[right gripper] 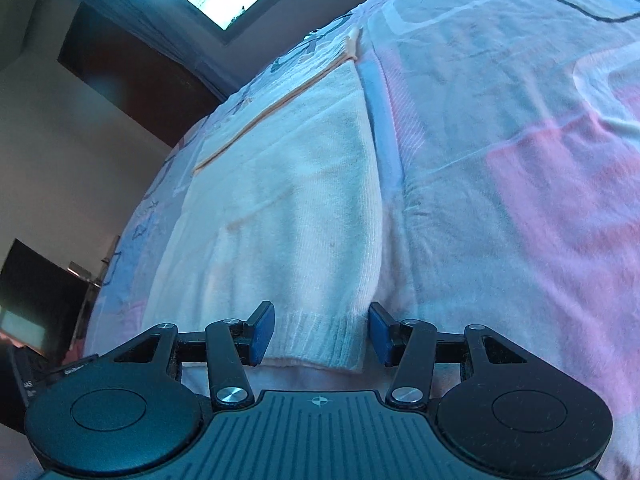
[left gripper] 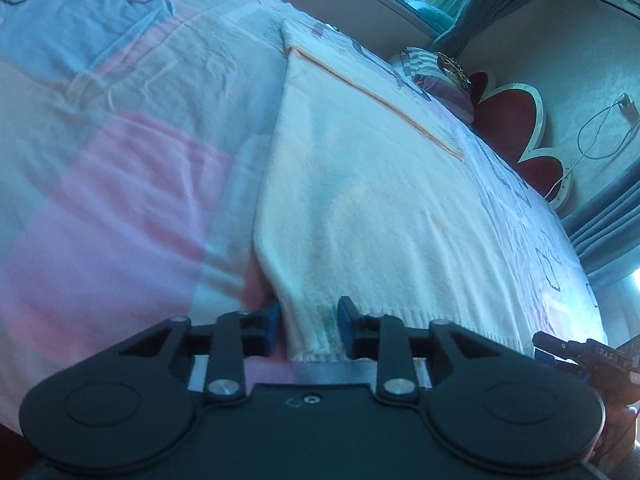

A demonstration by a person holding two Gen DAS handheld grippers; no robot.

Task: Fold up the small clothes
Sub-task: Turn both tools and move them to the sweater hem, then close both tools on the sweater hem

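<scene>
The white knitted garment (left gripper: 372, 208) lay flat on the bed (left gripper: 120, 160), its orange-edged far part seemingly already turned in, so by my judgement folding was only begun and the main folds remained. The left tongs (left gripper: 308, 330) stood narrow with the near hem corner between the pads, barely touching. The right tongs (right gripper: 320, 334) stood half open, straddling the other hem corner without pressing it.

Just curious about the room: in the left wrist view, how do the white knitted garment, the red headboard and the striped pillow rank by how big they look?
1. White knitted garment
2. Red headboard
3. Striped pillow
The garment's nearness exaggerates it.
</scene>
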